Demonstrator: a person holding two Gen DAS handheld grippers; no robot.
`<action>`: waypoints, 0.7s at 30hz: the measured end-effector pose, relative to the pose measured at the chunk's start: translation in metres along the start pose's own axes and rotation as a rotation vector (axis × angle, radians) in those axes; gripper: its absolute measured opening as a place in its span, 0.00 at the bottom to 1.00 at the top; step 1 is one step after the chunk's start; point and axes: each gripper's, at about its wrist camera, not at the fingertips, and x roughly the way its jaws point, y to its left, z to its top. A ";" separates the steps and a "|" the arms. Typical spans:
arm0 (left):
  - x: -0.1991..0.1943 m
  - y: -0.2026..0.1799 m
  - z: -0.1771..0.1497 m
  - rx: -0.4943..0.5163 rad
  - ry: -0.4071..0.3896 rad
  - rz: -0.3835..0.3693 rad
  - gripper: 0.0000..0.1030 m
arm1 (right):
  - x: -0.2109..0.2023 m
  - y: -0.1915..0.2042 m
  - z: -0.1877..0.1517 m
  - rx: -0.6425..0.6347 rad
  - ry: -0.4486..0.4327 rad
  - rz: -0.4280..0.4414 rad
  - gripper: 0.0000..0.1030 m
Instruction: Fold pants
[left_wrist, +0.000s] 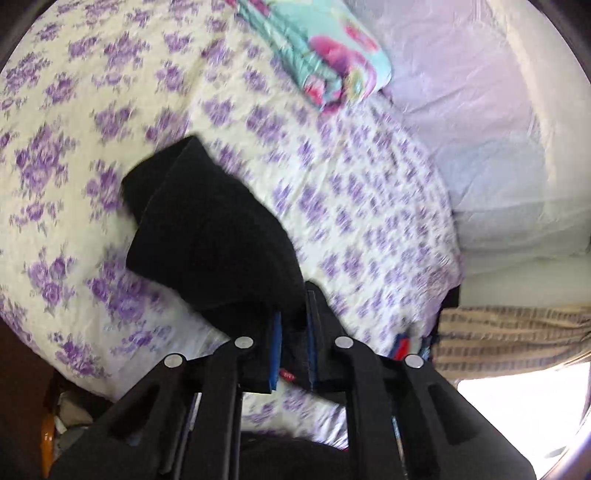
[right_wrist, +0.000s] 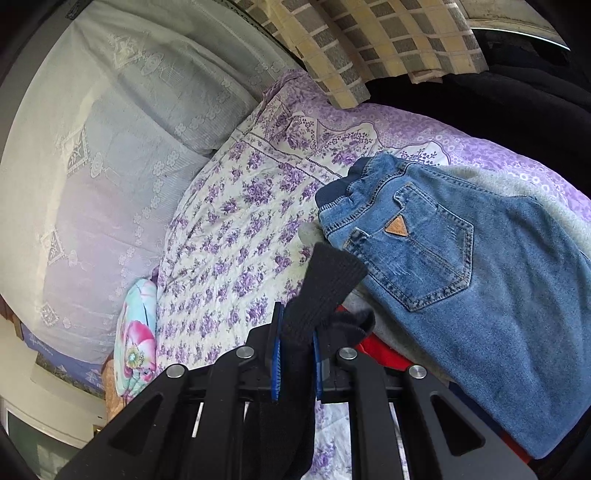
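I hold black knit pants with both grippers above a bed. In the left wrist view my left gripper (left_wrist: 293, 332) is shut on the black pants (left_wrist: 207, 229), whose bunched cloth sticks out ahead of the blue pads. In the right wrist view my right gripper (right_wrist: 297, 350) is shut on a ribbed end of the black pants (right_wrist: 325, 284), which stands up between the pads and hangs down below them.
The bed has a purple floral sheet (left_wrist: 92, 129) (right_wrist: 229, 221). Folded blue jeans (right_wrist: 461, 266) lie on a pile of grey and red clothes at the right. A rolled floral blanket (left_wrist: 325, 48) (right_wrist: 135, 332) and white pillows (left_wrist: 480, 147) lie at the bed's edge.
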 end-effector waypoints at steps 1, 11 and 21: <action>-0.001 -0.004 0.009 -0.006 -0.005 -0.010 0.10 | 0.002 0.002 0.004 0.004 -0.005 0.007 0.13; 0.068 -0.073 0.183 0.120 -0.153 0.125 0.09 | 0.133 0.068 0.074 -0.112 0.056 0.010 0.12; 0.117 -0.048 0.166 0.320 -0.019 0.384 0.54 | 0.227 0.075 0.083 -0.213 0.120 -0.183 0.12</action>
